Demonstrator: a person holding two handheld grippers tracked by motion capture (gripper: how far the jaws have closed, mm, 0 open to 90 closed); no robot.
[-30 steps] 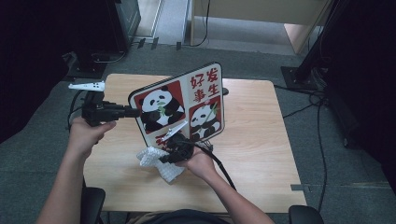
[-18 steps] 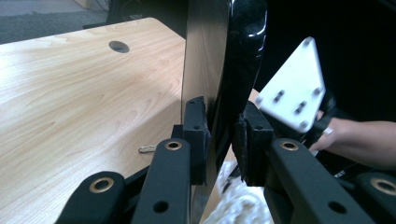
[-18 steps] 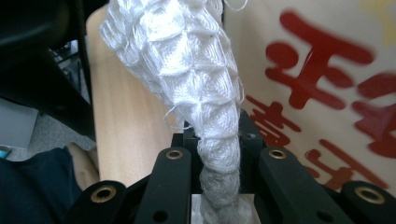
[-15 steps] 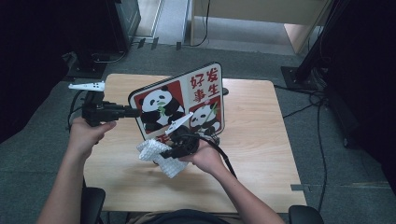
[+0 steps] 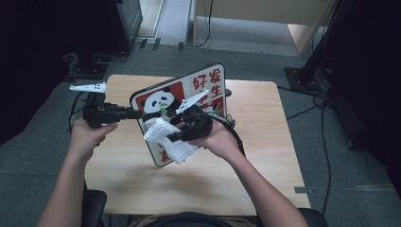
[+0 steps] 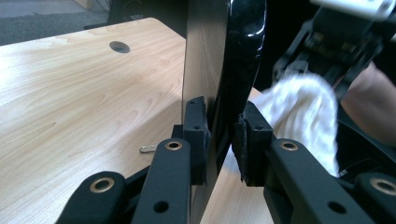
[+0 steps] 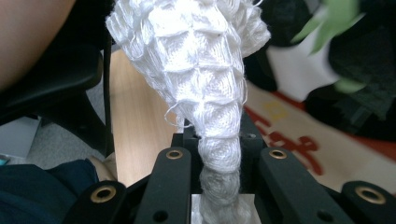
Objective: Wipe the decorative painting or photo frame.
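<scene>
Left gripper: jaws clamped on left edge of panda board, pads pressing both faces; board held upright, tilted, above wooden table. Left gripper view: board edge between pads. Right gripper: jaws closed tight on bunched white cloth, cloth against board's lower printed face. Right gripper view: cloth rises from shut jaws, spreads wide above. No containers seen.

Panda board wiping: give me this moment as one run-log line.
left tool: shut on panda board edge, held upright | right tool: shut on white cloth, raised at board face | table: beneath
</scene>
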